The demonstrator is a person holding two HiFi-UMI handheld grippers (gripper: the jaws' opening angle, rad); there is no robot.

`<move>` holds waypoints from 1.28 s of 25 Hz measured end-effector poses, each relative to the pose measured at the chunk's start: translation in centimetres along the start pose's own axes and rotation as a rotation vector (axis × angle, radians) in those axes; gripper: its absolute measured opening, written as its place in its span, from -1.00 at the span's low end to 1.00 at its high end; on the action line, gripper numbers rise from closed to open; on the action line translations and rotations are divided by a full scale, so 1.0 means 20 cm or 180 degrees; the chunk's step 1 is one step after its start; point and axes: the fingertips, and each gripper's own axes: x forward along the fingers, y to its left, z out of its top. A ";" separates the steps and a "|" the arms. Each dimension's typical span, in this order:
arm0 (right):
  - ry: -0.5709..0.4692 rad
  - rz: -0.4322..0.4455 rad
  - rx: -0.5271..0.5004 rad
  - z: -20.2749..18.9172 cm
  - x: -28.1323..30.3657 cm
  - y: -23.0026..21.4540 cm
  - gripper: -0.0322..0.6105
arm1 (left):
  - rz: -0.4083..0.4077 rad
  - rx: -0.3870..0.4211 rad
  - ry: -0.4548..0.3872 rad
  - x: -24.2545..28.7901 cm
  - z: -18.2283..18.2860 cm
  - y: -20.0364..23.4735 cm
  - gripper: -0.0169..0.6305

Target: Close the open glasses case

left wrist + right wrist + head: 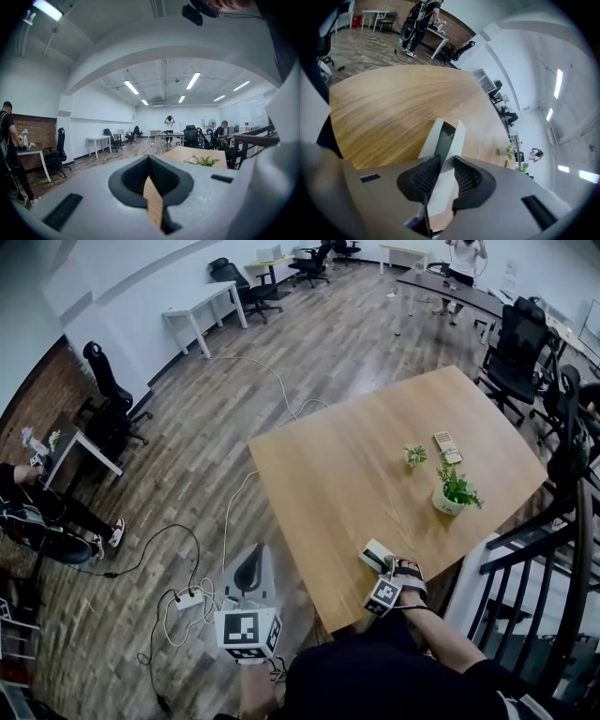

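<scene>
The open light grey rectangular glasses case (376,555) lies on the light wooden table (347,465), close to its near edge. The right gripper (446,163) is just over the near end of the case, with its jaws apart and not pressing it. The left gripper (150,161) is off the table, with its jaws together and nothing between them.

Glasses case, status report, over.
Left gripper shut, empty, off the table. Right gripper open, astride glasses case. Case ajar, not yet closed. Potted plant far across, no obstruction.
</scene>
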 end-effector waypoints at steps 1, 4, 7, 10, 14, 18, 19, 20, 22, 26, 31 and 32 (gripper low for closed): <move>0.0032 0.0146 0.0054 0.00 -0.01 0.01 -0.56 | -0.0014 0.0003 -0.0004 0.00 0.00 0.00 -0.95; -0.0066 0.0551 0.0357 0.03 -0.04 0.02 -0.51 | -0.0028 -0.0004 -0.0011 0.01 0.01 0.01 -0.95; -0.0206 0.1038 0.0589 0.06 -0.06 0.09 -0.44 | -0.0012 -0.0013 -0.0002 0.00 0.02 0.03 -0.95; -0.0184 0.1134 0.0682 0.06 -0.05 0.14 -0.49 | -0.0008 -0.0030 0.0011 0.00 0.00 0.04 -0.95; -0.0182 0.1362 0.1607 0.01 -0.01 0.07 -0.71 | -0.0027 -0.0055 0.0008 -0.01 -0.02 0.03 -0.95; -0.0341 0.1790 0.2620 -0.01 0.00 0.01 -0.85 | -0.0023 -0.0070 0.0021 -0.01 -0.02 0.02 -0.95; -0.0354 0.1728 0.2553 -0.01 0.00 0.02 -0.85 | -0.0021 -0.0072 0.0023 -0.01 -0.03 0.02 -0.95; -0.0359 0.1597 0.2395 0.00 -0.01 0.02 -0.85 | -0.0020 -0.0073 0.0023 -0.01 -0.03 0.02 -0.95; -0.0367 0.1308 0.2046 0.03 -0.01 0.03 -0.85 | -0.0023 -0.0075 0.0025 0.00 -0.03 0.03 -0.95; -0.0353 0.1188 0.1999 0.03 0.00 0.04 -0.85 | -0.0057 -0.0079 0.0023 0.03 -0.03 0.01 -0.95; -0.0513 0.1350 0.2155 0.02 0.01 0.02 -0.85 | -0.0105 -0.0045 -0.0003 0.05 -0.03 -0.05 -0.95; -0.0515 0.1371 0.2255 0.02 0.01 0.01 -0.85 | -0.0119 -0.0051 -0.0005 0.06 -0.03 -0.06 -0.95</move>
